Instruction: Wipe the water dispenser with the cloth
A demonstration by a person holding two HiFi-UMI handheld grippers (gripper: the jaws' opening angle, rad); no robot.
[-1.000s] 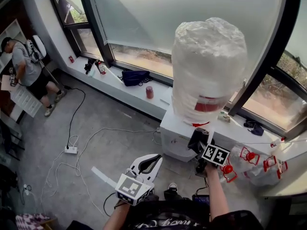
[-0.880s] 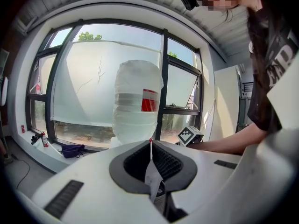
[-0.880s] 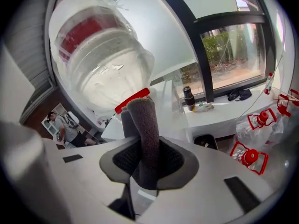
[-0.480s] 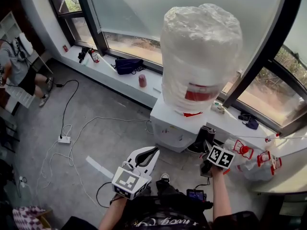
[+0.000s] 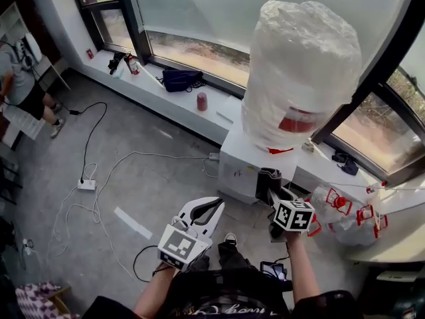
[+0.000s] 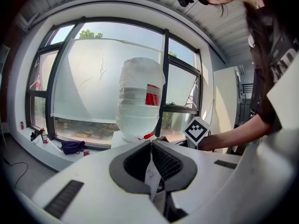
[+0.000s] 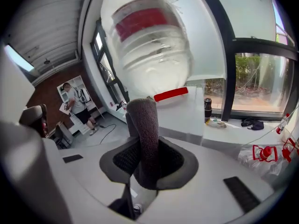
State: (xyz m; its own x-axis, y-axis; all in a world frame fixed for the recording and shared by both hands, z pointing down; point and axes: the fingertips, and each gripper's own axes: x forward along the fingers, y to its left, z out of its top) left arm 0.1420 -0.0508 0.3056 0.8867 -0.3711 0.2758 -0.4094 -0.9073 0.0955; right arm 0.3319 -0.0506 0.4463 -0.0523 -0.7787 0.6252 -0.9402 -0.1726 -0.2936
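Since the coming wipe turns on which claw carries the cloth and where the cabinet lies from it, we list items from our own body outward.

1. Left gripper (image 5: 211, 209): lowest in the head view and nearest us. Its jaws are pressed together on nothing we can name; a thin pale slip shows in the seam, nature unclear. It points roughly toward the machine but is well apart from it.

2. Right gripper (image 7: 148, 146): clenched on the cloth (image 7: 142, 120), a dark, napped strip. The strip stands lengthwise out of the jaws, its long axis running toward the machine. This is plainly the nearer hand.

3. Water dispenser (image 5: 240, 168): a white, upright cabinet directly ahead of the right claw. The cloth tip sits at its upper front edge, touching or just short; we cannot tell which. We judge the next move to be a short push forward, then a stroke across that face.

4. Bottle (image 5: 302, 65): large, inverted, wrapped in crinkled film and seated on the cabinet, above the cloth.

5. Writing: the red label (image 5: 297, 122) on the bottle and the red strip (image 7: 170, 94) at its neck show no legible print. Marks on the cabinet front are too small to read. The marker cubes bear black-and-white squares only.

6. Beyond: the window sill (image 5: 156, 92) holds a dark bag (image 5: 180, 78) and a red can (image 5: 202, 101).
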